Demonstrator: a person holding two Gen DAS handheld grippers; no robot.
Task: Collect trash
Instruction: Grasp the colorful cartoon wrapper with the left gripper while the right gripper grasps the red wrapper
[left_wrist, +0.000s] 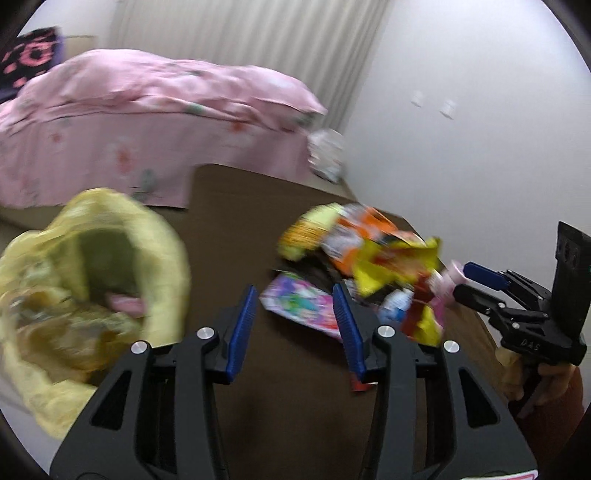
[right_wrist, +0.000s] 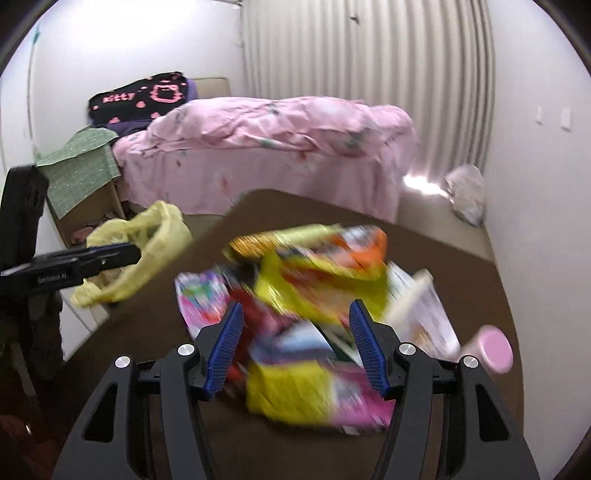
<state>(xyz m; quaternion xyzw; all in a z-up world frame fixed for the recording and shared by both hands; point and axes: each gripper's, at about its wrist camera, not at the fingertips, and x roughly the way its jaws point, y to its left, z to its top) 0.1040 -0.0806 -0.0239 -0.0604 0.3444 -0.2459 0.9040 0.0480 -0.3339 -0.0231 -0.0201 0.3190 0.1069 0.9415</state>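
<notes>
Yellow bag (left_wrist: 92, 266): far left of the left wrist view, mouth gaping toward the camera, crumpled wrappers and something pink inside; hanging off the left edge of the table (blurred, contents hard to name).
Left gripper (left_wrist: 299, 325): blue pads spread wide, nothing between them, poised over bare tabletop just right of the bag; in the right wrist view seen side-on at far left (right_wrist: 122, 254), tip against the yellow bag (right_wrist: 147, 251), whether touching it cannot be told.
Table (left_wrist: 229, 229): dark brown top, running from near to far under both tools.
Pink-purple wrapper (left_wrist: 299, 306): flat on the table at the near left edge of the pile, showing between the left gripper's pads but beyond them.
Trash pile (right_wrist: 314, 280): middle of the table, right of the bag; yellow, orange, red and pink snack wrappers heaped together (heavy motion blur, labels unreadable).
Right gripper (right_wrist: 295, 343): jaws wide, straddling the near side of the pile, wrappers lying between the pads without being pinched; at far right in the left wrist view (left_wrist: 476, 280).
Pink-capped bottle (right_wrist: 491, 350): lying at the near right edge of the pile, just beside the right gripper's outer finger.
Bed (right_wrist: 277, 147): far side of the room, pink floral cover.
</notes>
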